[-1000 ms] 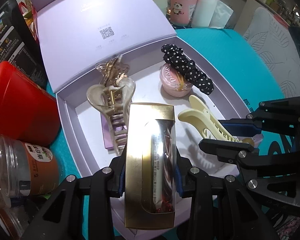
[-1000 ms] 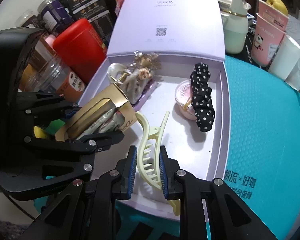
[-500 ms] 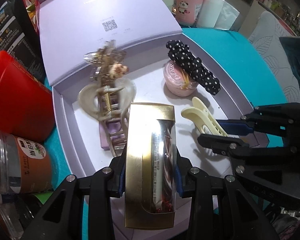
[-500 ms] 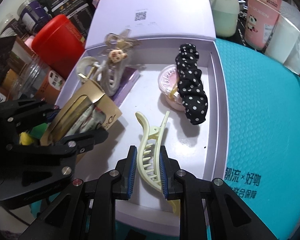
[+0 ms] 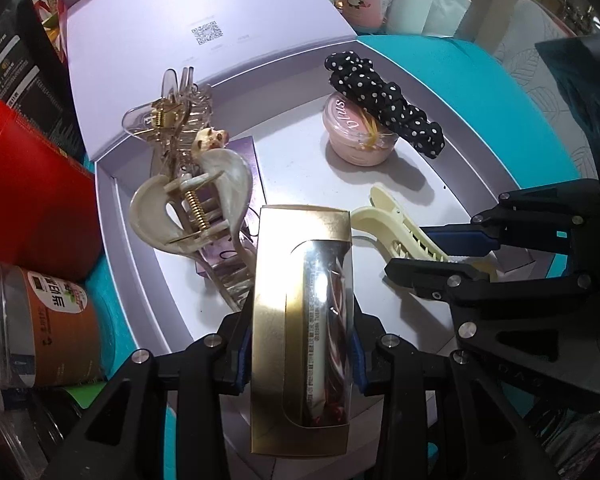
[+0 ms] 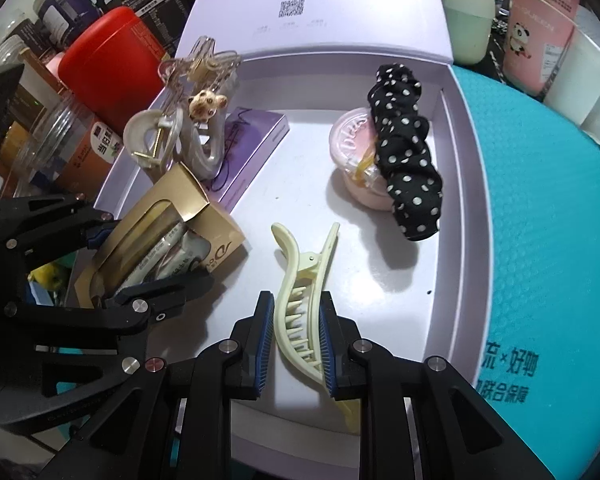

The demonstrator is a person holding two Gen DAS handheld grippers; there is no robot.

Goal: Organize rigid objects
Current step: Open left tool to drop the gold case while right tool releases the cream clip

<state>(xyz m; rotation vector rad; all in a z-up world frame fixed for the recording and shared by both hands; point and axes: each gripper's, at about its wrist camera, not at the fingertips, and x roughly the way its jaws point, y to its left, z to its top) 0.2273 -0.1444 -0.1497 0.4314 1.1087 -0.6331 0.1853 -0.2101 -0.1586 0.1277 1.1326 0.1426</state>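
- Already in the open lavender box [image 6: 458,216]: a pearly claw clip [image 5: 188,208] leaning on a clear clip [image 5: 172,112] with a small bear charm, both over a flat purple packet [image 6: 256,148] on the left side; a pink round tub [image 6: 352,168] with a black dotted scrunchie [image 6: 404,152] draped over it on the right side; judged, these pieces are placed and need no more handling
- The left claw [image 5: 300,344] is closed on a gold windowed carton [image 5: 300,312], held lengthwise at the box's near left edge; whether its far end touches the box floor I cannot tell
- The right claw [image 6: 296,340] is clamped on a pale yellow hair clip [image 6: 304,288], its tip pointing into the middle of the box; its tail hangs past the near rim
- Judged, the task is well along; what is left is setting these two held things down in the bare middle of the floor and letting go; the teal surface [image 6: 540,208] beside the box shows nothing more to collect
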